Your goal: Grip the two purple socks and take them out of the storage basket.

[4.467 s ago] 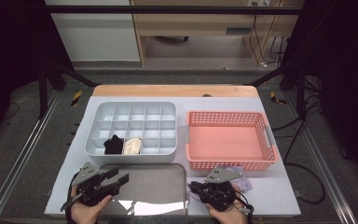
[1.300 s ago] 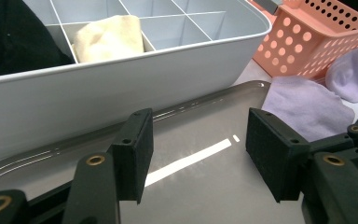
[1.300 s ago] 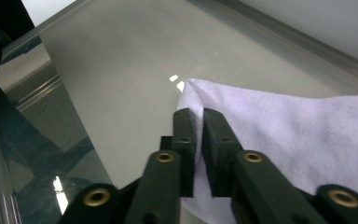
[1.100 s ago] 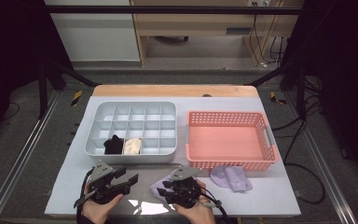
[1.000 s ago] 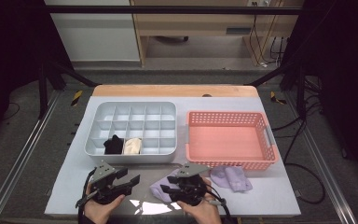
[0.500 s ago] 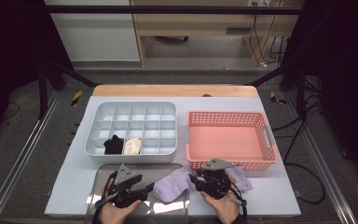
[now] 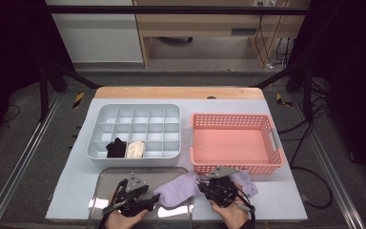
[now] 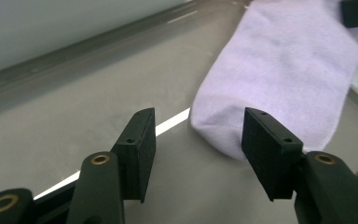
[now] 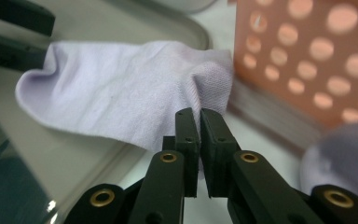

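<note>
No readable writing or labels. Lilac sock (image 7: 178,190) lies across right edge of metal tray (image 7: 106,177), near edge of white tabletop (image 7: 76,183). Right gripper (image 7: 208,186) has just been closing, now clenched on sock's right end. Left gripper (image 7: 155,200) spread wide around sock's left end, jaws just narrowing, pads not pressing. Second lilac sock (image 7: 246,182) before pink basket (image 7: 238,143). Grey divided box (image 7: 133,131) far left. Dark room behind.

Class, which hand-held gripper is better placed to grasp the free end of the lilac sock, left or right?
Left. The left hand-held gripper is open at the lilac sock's free end; the right hand-held gripper already pinches the other end.
</note>
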Tool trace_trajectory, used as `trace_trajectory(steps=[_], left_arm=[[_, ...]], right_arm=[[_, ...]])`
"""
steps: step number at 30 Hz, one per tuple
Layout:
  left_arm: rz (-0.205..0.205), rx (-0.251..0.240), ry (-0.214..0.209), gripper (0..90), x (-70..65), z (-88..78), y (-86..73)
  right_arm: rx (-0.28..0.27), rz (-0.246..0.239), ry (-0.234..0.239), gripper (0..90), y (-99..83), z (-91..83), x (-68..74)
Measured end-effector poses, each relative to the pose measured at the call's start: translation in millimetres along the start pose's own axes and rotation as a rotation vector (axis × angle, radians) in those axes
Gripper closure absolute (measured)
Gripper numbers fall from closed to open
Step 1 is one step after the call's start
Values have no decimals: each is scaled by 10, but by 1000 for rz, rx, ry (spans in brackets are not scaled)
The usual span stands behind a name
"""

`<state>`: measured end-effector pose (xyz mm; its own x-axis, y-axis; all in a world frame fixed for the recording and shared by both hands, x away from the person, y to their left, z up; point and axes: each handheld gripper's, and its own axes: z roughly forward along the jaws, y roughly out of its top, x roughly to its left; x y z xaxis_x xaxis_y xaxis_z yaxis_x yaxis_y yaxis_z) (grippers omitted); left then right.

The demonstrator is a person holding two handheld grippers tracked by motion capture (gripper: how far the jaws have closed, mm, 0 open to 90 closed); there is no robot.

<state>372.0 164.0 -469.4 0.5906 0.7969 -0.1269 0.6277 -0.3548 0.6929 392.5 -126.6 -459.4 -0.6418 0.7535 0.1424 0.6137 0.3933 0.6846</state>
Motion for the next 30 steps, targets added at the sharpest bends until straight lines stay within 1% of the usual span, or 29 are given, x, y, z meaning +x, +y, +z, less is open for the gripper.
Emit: trace_trajectory(steps=[1,2,4,6,7,8,9,10,12,14,15,16,17,18,19,20,21,23,24,25,27,28,29,30], left_arm=[[0,-2,1,445,6,-2,2],[-2,-9,5,445,10,-8,6],[-13,-33,9,441,23,-38,18],[-29,-68,8,435,38,-83,40],[-41,-85,3,430,43,-105,55],[-49,-99,3,422,43,-119,75],[-50,-108,2,413,39,-123,96],[-48,-115,1,407,30,-116,115],[-37,-100,10,404,9,-71,135],[-27,-62,15,405,-7,-12,119],[-23,-43,19,406,-12,6,105],[-22,-26,20,409,-17,13,93],[-22,-26,20,409,-17,13,93],[-19,-17,19,409,-23,12,78],[2,-4,29,415,-41,-1,42],[2,-4,29,419,-41,-1,42],[13,12,34,432,-44,-4,-2],[17,12,33,448,-40,-5,-22],[19,8,40,465,-42,-12,-32],[21,13,42,505,-42,-27,-37],[33,14,53,549,-48,-31,-45],[33,14,53,575,-48,-31,-45],[35,15,57,575,-51,-33,-46],[34,16,48,659,-50,-34,-46]], right_arm=[[10,10,12,850,-26,-17,4],[17,2,20,825,-57,-25,-4],[17,13,27,778,-103,-45,-5],[-24,26,21,719,-105,-86,-28],[-51,32,14,713,-98,-116,-48],[-78,42,16,703,-90,-147,-72],[-102,54,9,690,-87,-172,-99],[-120,69,-1,696,-86,-185,-124],[-120,95,-20,697,-89,-161,-173],[-96,104,-26,692,-96,-83,-191],[-86,89,-35,686,-99,-37,-193],[-76,91,-37,685,-101,4,-183],[-76,91,-37,685,-101,4,-183],[-67,81,-31,683,-101,41,-181],[-61,74,-19,680,-108,92,-150],[-61,74,-19,680,-108,92,-150],[-47,61,-3,683,-123,120,-104],[-40,52,-2,689,-134,130,-81],[-32,44,2,691,-144,139,-61],[-34,25,-6,726,-152,136,-40],[-30,20,-8,788,-159,131,-30],[-30,20,-8,788,-159,131,-30],[-26,8,-15,842,-162,129,-22],[-8,7,-20,900,-158,121,-11]])
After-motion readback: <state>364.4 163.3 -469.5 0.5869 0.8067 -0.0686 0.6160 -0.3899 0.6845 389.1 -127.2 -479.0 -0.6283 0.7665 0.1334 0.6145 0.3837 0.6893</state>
